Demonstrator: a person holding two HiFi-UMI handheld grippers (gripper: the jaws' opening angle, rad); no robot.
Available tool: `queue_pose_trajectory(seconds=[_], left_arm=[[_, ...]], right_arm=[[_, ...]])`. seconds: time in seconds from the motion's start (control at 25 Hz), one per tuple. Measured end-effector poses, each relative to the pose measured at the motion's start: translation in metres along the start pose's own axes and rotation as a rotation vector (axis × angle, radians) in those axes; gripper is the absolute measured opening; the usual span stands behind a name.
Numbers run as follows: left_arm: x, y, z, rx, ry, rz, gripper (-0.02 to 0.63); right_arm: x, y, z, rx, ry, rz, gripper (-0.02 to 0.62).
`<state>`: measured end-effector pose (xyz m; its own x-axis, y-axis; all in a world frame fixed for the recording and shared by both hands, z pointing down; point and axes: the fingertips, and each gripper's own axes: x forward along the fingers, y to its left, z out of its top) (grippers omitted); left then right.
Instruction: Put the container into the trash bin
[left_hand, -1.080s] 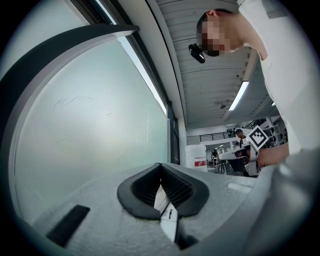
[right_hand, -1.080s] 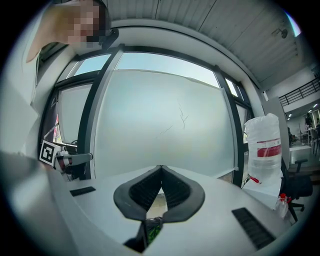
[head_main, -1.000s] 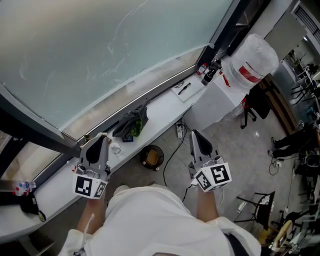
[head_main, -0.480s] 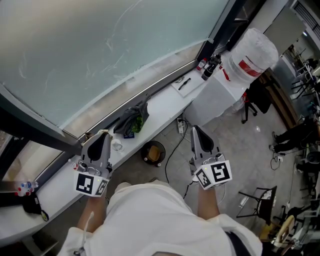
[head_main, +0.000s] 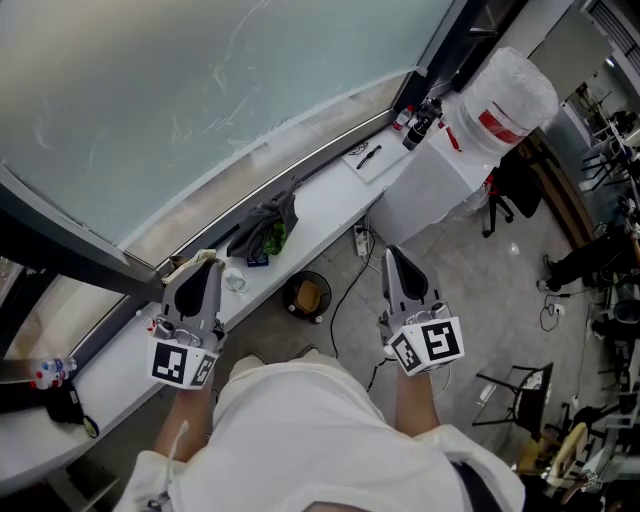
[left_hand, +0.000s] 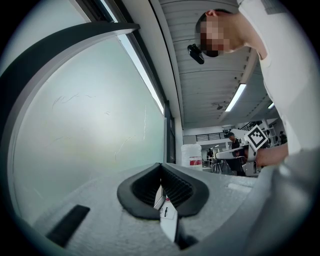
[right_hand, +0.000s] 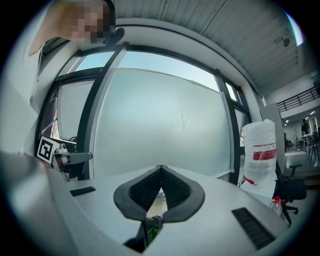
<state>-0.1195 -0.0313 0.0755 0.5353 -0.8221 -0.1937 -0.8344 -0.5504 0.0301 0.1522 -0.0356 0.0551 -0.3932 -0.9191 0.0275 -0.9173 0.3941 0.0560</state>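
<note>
A small clear container (head_main: 236, 283) sits on the white ledge (head_main: 330, 215) under the window. The round dark trash bin (head_main: 305, 296) stands on the floor just below the ledge. My left gripper (head_main: 207, 260) is held over the ledge close to the left of the container, its jaws (left_hand: 161, 166) closed tip to tip with nothing between them. My right gripper (head_main: 391, 256) hangs over the floor to the right of the bin, also shut and empty (right_hand: 161, 167). Each gripper shows at the edge of the other's view.
A dark bag with something green (head_main: 262, 235) lies on the ledge beyond the container. A pen on paper (head_main: 368, 155) and bottles (head_main: 420, 125) are farther right, beside a big white wrapped drum (head_main: 505, 105). A power strip (head_main: 360, 243) and cables lie on the floor.
The head view has drifted slightly; both grippers stay about where they were, shut and empty.
</note>
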Motion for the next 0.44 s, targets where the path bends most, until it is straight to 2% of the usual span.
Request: queue_pose_trajectory(seconds=[0.44], left_arm=[[-0.015,0.002,-0.006,-0.019,0.003,-0.003,0.015]], right_arm=[[-0.004,0.018,-0.003,-0.013,0.012,0.006,0.002]])
